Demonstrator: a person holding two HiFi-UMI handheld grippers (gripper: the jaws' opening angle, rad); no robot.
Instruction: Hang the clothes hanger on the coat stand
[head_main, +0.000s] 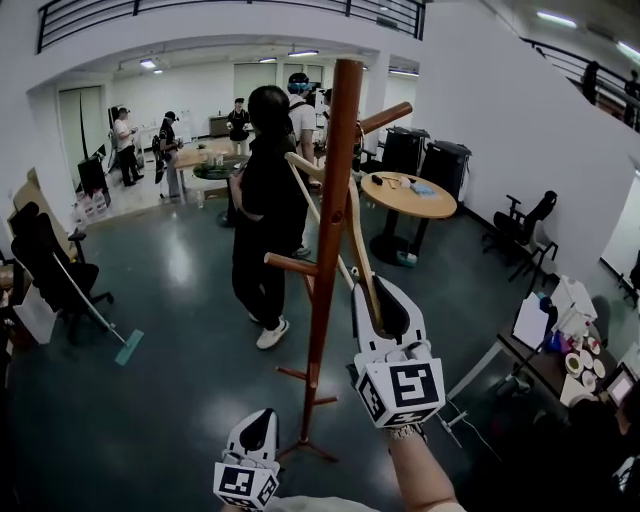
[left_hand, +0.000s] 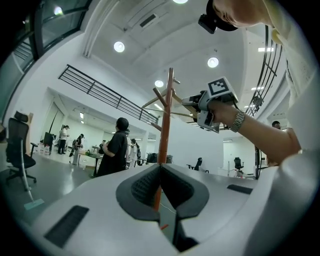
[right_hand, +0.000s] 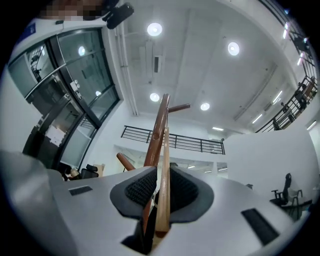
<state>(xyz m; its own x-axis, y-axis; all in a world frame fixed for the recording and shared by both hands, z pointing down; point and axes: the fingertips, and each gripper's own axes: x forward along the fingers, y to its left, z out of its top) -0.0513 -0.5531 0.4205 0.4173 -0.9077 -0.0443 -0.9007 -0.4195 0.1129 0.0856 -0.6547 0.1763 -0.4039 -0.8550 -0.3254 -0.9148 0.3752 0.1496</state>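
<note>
Lowest and nearest the wearer, the left tongs (head_main: 258, 425) sit below the work with their jaws together on nothing. In the left gripper view only the stand's pole shows beyond them. Above and to the right, the right tongs (head_main: 383, 300) are clamped on one arm of the wooden clothes hanger (head_main: 360, 250). In the right gripper view the pale wood stands upright between the pads. From that grip the hanger's long axis climbs up and to the left. It lies just beside the reddish-brown coat stand (head_main: 340, 130), with its other arm crossing the pole.

The relation that matters is that the upper peg (head_main: 386, 118) juts out to the right, above the right tongs. The hanger probably has to be lifted and its hook brought over that peg, and the right hand is much the nearer. Whether the hook already touches a peg cannot be told.

Beyond the stand is a person in black (head_main: 268, 190), and farther right a round counter (head_main: 400, 203). No brand or readable writing shows, only the square markers on the cubes
</note>
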